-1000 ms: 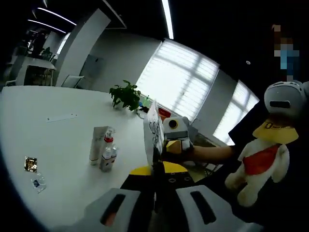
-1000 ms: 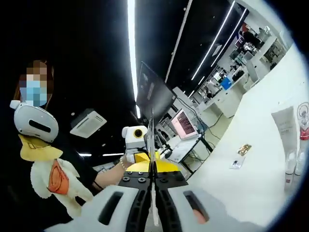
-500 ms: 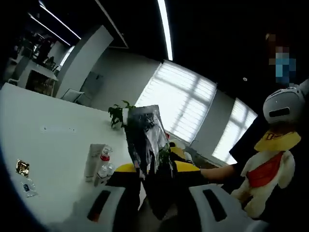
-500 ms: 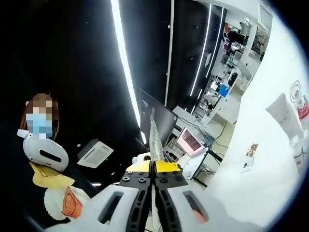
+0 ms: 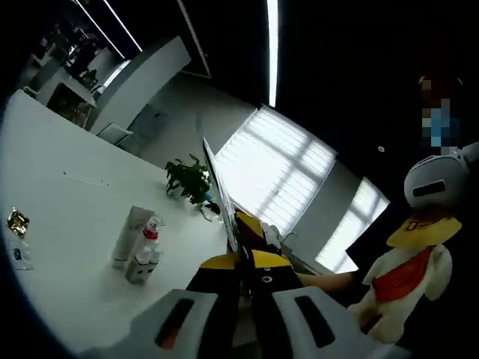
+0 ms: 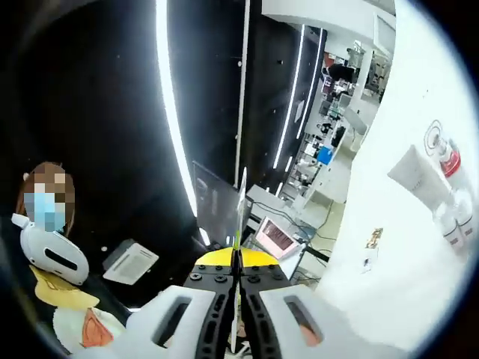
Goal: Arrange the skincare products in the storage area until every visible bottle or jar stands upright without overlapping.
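The sachet [image 5: 217, 187] is seen edge-on in both views; its print cannot be read. The bottles [image 6: 453, 217] are partly cut off by the right gripper view's edge.

One white tube [image 5: 125, 235], two small bottles [image 5: 143, 256], two sachets [image 5: 15, 221], one potted plant [image 5: 187, 178].
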